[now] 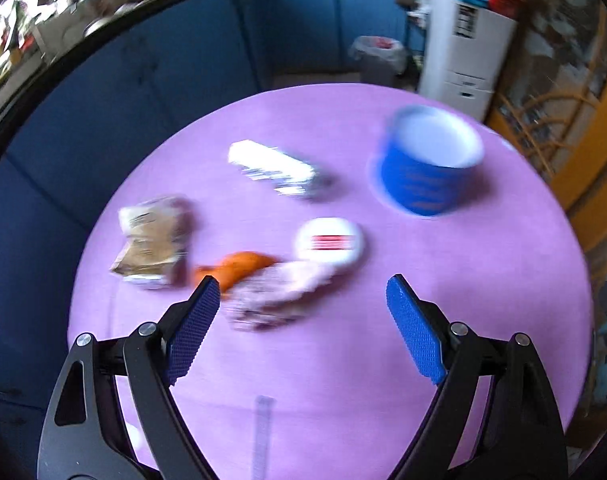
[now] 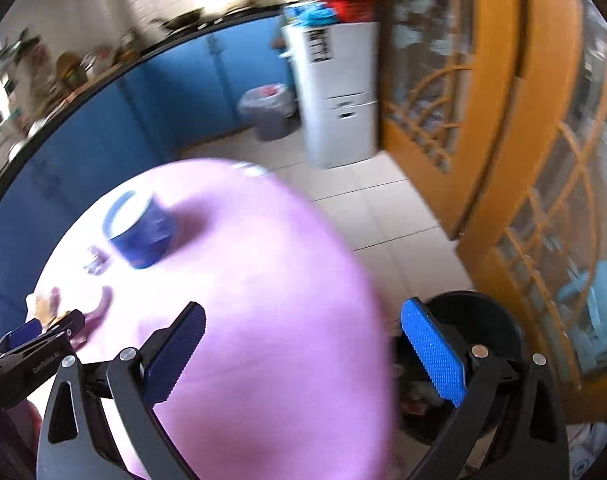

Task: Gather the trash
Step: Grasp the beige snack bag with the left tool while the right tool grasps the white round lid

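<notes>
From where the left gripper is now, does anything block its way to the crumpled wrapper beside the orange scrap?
Nothing visible does. The left gripper hangs over the purple table with jaws open and empty, and the crumpled wrapper lies just ahead between them. The orange scrap touches its left side.

1. Near half of the desk (image 1: pixel 443 320) lies bare below the left hand-held gripper (image 1: pixel 303 292).
2. Wrappers (image 1: pixel 271 292), a white lid (image 1: pixel 329 244) and a blue tub (image 1: pixel 427 160) crowd the far half.
3. A black bin (image 2: pixel 483 320) stands on the floor just beside the desk's edge.
</notes>
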### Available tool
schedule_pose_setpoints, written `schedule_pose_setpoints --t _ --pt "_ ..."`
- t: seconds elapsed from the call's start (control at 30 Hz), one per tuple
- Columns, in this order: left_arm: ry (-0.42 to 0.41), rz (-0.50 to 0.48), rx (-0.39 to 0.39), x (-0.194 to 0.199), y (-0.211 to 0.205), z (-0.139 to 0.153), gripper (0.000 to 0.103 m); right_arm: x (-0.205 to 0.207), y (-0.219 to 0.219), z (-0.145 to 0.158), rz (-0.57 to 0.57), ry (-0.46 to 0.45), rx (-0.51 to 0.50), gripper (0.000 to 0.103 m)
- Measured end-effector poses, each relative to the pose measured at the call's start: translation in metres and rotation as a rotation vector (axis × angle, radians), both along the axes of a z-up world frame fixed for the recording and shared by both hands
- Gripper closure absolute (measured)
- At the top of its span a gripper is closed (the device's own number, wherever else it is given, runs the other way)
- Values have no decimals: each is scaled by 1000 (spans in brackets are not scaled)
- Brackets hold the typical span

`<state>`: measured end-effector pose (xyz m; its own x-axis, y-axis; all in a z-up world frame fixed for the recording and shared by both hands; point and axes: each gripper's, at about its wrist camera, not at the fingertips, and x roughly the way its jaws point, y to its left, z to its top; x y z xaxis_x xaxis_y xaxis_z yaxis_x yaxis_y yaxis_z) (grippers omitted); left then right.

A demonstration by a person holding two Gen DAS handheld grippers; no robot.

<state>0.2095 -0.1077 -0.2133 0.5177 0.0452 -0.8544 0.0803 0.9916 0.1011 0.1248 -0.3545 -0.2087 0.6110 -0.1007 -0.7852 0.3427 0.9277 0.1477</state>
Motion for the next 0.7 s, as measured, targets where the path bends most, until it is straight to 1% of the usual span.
schedule_pose_setpoints --t 0.07,0.13,0.17,0.2,0.27,0.37,0.47,0.53,0.6,0.7 --pt "17 17 -26 3 22 -4 20 15 26 -3 41 18 -18 7" --pt "13 38 -38 3 43 -7 20 30 54 -5 95 31 -30 9" --pt "15 46 -44 2 51 -8 22 35 63 -6 110 36 -39 13" --pt "20 49 -56 2 58 -9 24 42 77 -7 136 44 -49 19" --pt "25 67 -82 1 78 -11 25 53 98 -11 185 66 -34 24" --pt "21 86 -131 3 100 -9 25 67 120 -18 226 91 10 25" --pt "9 84 -223 6 123 -2 24 77 137 -20 246 94 4 25" --pt "-16 97 -220 8 132 3 23 84 143 -21 253 96 -11 25" --pt "-14 111 -209 15 138 0 22 92 151 -25 263 108 -14 25" --pt "56 108 -243 32 151 -18 22 101 159 -31 269 127 -14 25"
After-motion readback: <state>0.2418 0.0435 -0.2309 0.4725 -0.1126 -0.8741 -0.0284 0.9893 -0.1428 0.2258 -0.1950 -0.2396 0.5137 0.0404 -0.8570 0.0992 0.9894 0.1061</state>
